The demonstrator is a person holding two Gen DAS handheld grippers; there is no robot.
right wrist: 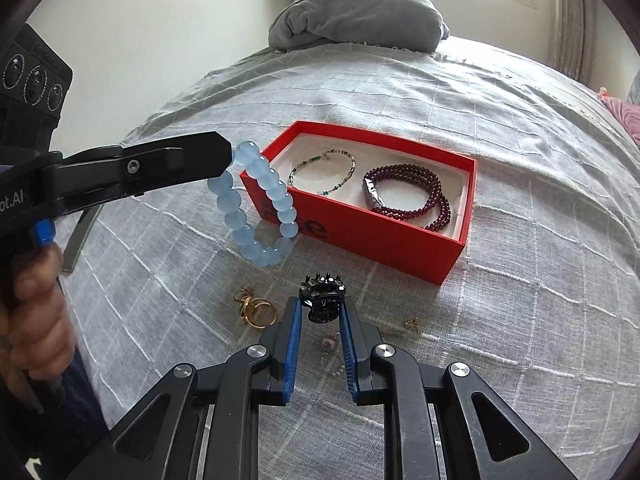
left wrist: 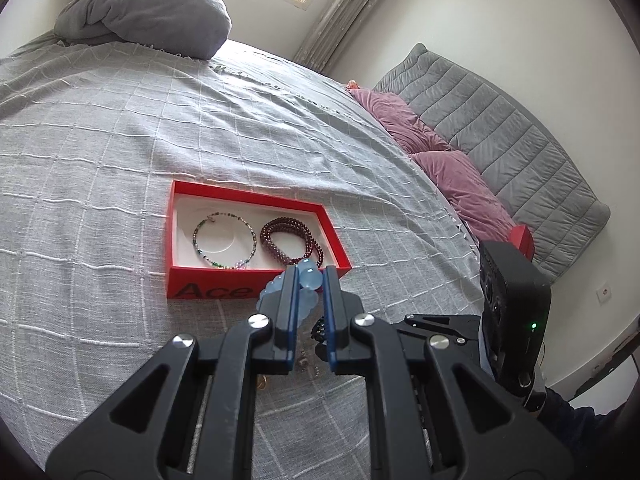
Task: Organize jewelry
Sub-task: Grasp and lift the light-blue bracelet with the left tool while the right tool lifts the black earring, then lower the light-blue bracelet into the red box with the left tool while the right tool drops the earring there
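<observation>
My left gripper (left wrist: 309, 280) is shut on a light blue bead bracelet (right wrist: 256, 204), which hangs in the air just left of the red jewelry box (right wrist: 404, 248). The bracelet shows between my left fingers (left wrist: 310, 284). The box (left wrist: 180, 276) holds a thin green bead bracelet (right wrist: 324, 178) and a dark red bead strand (right wrist: 408, 196). My right gripper (right wrist: 320, 312) is shut on a black hair claw clip (right wrist: 323, 298), low over the bedspread in front of the box.
Gold rings (right wrist: 254, 308), a small earring (right wrist: 412, 323) and a pearl piece (right wrist: 330, 346) lie on the grey checked bedspread (right wrist: 520, 320) near my right gripper. A grey pillow (right wrist: 360, 16) lies at the far end. Pink cushions (left wrist: 440, 168) lie at the right.
</observation>
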